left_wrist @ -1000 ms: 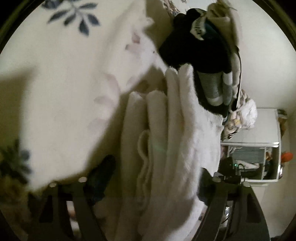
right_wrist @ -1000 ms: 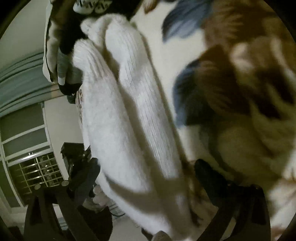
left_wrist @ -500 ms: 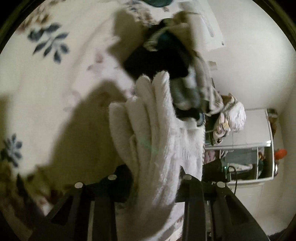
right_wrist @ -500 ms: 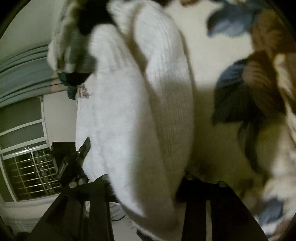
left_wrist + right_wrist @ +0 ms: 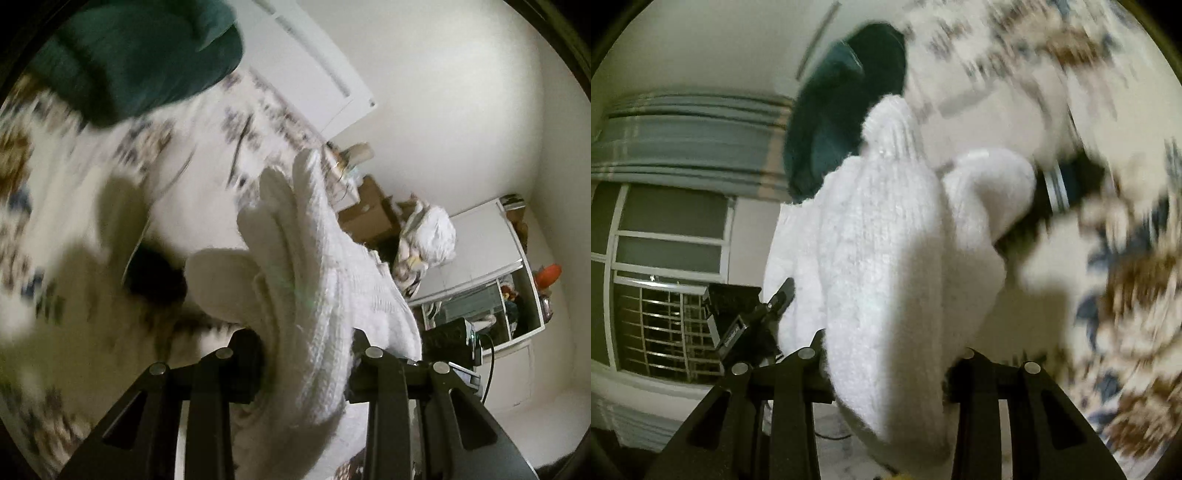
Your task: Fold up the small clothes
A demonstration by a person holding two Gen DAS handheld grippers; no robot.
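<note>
Both tongs are gripping the same bundle of white knit socks. The left tongs [image 5: 306, 363] are clamped on the white socks [image 5: 314, 295], which are standing up between the arms and fanning out ahead of them; the right tongs [image 5: 886, 369] are clamped on the white socks [image 5: 886, 258] too, the thick roll filling the gap between their arms. The bundle is being held above a floral bedspread [image 5: 74, 184], apparently clear of it, though blur makes contact hard to rule out.

The risk looks like this: several loose sock toes are sticking out ahead of the tongs, so a quick swing could be shaking one layer free, or the two grips could be pulling against each other and undoing the fold.

Only the left view is showing a white cabinet [image 5: 491, 236] and cardboard boxes [image 5: 369, 214] beyond the socks. Only the right view is showing a window [image 5: 665, 277] with bars and a dark striped sock [image 5: 1063, 188] lying just past the white bundle. A dark green garment [image 5: 842, 122] is appearing in both.
</note>
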